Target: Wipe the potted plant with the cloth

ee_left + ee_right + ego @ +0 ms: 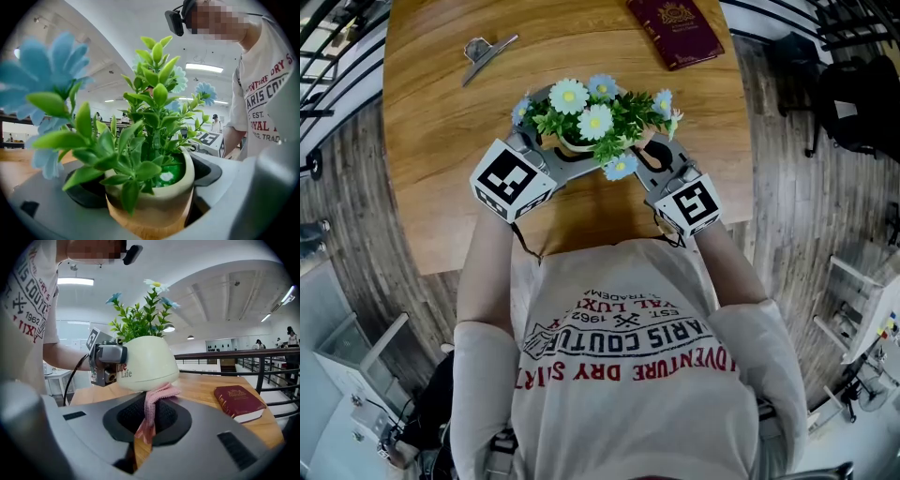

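Judging by its glazed cream pot, the potted plant is stiff, smooth and likely slippery, and breakable if dropped, while its leaves look springy and weak; the pot wall is the place to hold, never the foliage; my left claw is clamped on that wall, one jaw each side, holding it over the table between both claws; my right claw is pinched nearly closed on the soft pink cloth, whose free end presses against the pot's underside.
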{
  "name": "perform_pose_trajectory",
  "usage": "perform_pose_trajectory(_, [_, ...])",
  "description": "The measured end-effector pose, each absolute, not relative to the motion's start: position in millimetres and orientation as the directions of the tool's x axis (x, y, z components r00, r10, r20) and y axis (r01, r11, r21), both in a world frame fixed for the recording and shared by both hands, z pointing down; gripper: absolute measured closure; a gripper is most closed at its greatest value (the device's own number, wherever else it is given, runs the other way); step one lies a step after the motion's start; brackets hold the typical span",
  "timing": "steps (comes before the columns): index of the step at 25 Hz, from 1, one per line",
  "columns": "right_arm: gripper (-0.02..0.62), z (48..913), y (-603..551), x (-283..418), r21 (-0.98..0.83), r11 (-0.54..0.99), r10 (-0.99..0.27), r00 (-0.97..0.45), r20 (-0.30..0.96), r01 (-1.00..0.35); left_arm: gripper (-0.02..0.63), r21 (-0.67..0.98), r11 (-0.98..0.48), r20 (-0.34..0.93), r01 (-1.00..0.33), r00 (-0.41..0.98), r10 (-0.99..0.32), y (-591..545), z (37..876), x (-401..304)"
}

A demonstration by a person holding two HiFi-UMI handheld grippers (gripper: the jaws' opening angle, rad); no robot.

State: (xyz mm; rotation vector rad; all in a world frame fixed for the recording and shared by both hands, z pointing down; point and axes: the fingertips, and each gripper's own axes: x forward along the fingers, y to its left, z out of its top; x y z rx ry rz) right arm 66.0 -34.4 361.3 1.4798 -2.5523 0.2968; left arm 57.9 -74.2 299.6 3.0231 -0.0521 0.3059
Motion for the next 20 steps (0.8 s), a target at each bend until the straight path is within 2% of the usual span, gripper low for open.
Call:
perform_pose_trajectory(4, [0.552,385,-33,73,-0.061,0.467,-0.826,-0.460,0.325,-0.882,0.081,0.100,-0.994,0.214,-0.045,0.976,-0.023,-72,310,50])
perform_pose_trajectory(9, [0.552,411,-37,97,0.011,0.377,-0.827,-0.332,0.453,-0.926,0.082,0.100,-0.993,0.211,-0.059,0.977,-0.037,-70,325,39])
perform_pose_trajectory(14, [0.552,411,-46,117,0.011,0.322,-0.846,-0.282,0.452,-0.947,0.082,0.070,-0.996,0.273,-0.063,0.961,-0.042,-66,363,30])
perform_pose_trajectory(20, [0.552,424,-56,130,0.069,0.320,-0.845,-0.252,0.472,-0.945,0.083,0.080,-0.996,0.279,-0.043,0.960,-0.019,-58,407,25])
